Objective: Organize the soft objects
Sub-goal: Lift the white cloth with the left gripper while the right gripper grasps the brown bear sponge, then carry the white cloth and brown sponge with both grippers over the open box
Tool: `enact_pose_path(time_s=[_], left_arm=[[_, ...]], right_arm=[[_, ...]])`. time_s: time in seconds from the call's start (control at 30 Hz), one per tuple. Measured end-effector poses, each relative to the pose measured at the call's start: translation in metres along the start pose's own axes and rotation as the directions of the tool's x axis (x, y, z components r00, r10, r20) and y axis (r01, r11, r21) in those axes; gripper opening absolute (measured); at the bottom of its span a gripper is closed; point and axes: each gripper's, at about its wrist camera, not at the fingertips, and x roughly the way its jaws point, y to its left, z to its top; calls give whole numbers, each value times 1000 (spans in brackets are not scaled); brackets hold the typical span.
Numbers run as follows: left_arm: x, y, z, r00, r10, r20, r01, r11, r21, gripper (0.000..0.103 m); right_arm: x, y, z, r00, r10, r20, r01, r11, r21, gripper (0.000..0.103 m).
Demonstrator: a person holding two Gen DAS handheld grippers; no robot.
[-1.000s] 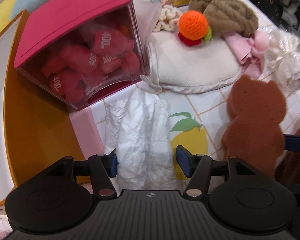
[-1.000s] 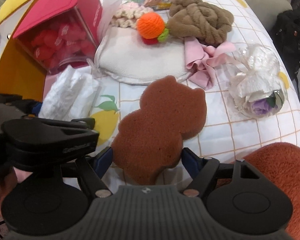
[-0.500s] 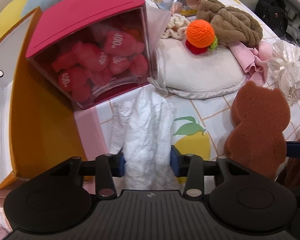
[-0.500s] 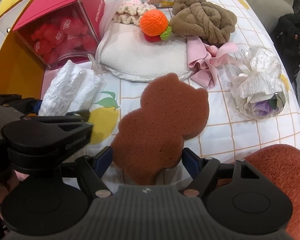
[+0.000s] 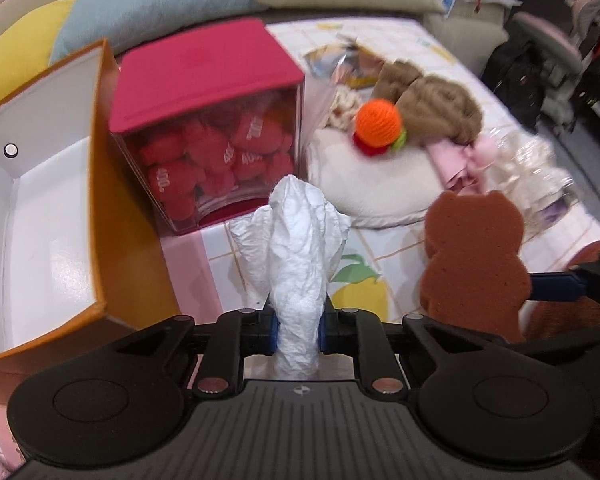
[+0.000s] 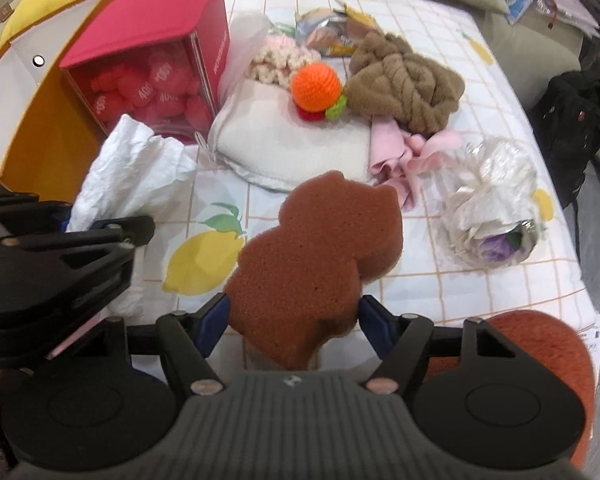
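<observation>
At the bottom centre of the left wrist view, the left gripper (image 5: 298, 334) has its fingers clamped on a crumpled white tissue wad (image 5: 300, 256), beside the open orange box (image 5: 96, 184) at frame left. The right gripper (image 6: 294, 320) squeezes a brown bear-shaped sponge (image 6: 320, 256) at lower centre above the lemon-print cloth (image 6: 420, 280).

Soft, even indoor light fills both views, bright enough to show colours clearly, with only faint shadows under the objects. Fisheye distortion bends the edges and darkens the corners. The left wrist view shows motion blur around the orange crocheted ball (image 5: 379, 123) and beyond; the right wrist view is sharper.
</observation>
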Motion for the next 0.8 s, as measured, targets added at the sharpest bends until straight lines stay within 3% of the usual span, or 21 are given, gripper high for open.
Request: enact_pose_path(time_s=[0.23,0.43,0.8], left_arm=[[-37,4,13,992,-81,100,83,996,-19,19],[-80,18,19,969,-120,214,132,990,-42,19],[-139,91,38,923,-40,382,113,979,-170,19]], right_arm=[[-31,-3,-7,997,-8,79,10,1000,-21,68],[-68,2,-1,986,21,163,-15,999,-35,68],[-126,55,45,924,215,316,-148,963,-224,68]])
